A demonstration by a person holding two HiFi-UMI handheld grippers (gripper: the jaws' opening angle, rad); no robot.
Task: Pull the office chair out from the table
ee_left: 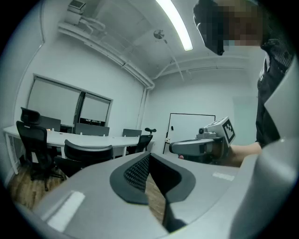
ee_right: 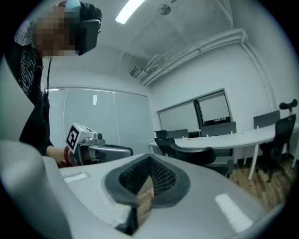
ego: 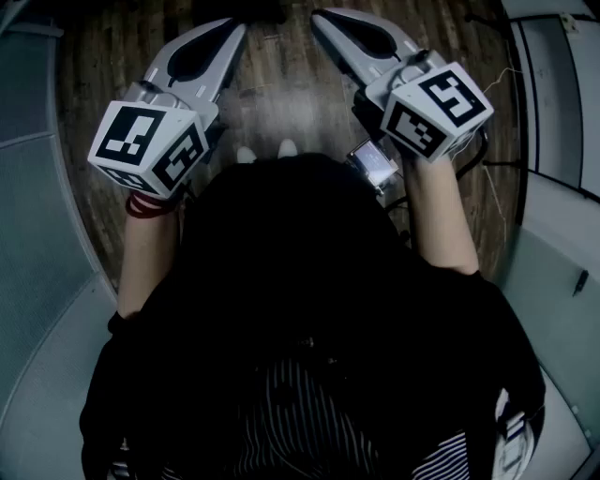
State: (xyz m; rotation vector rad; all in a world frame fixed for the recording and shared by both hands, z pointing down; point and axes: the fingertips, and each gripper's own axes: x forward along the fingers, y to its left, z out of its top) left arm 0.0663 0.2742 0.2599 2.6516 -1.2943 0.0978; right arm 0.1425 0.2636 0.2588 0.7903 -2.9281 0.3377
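Note:
Several black office chairs stand at a long white table (ee_left: 93, 138) across the room. In the left gripper view the nearest chair (ee_left: 87, 154) is tucked against the table's near side. The right gripper view shows the same table (ee_right: 236, 137) with a chair (ee_right: 194, 156) at it. My left gripper (ego: 234, 33) and right gripper (ego: 323, 19) are held out side by side over the wooden floor (ego: 281, 94), far from the chairs. Both sets of jaws are shut with nothing between them. Each gripper view also shows the other gripper: the right gripper (ee_left: 201, 147) and the left gripper (ee_right: 100, 149).
A whiteboard (ee_left: 191, 128) stands against the far wall, to the right of the table. A glass wall (ee_right: 103, 121) runs behind the left gripper. Grey panels (ego: 37, 187) and white furniture (ego: 558, 112) flank the person on both sides.

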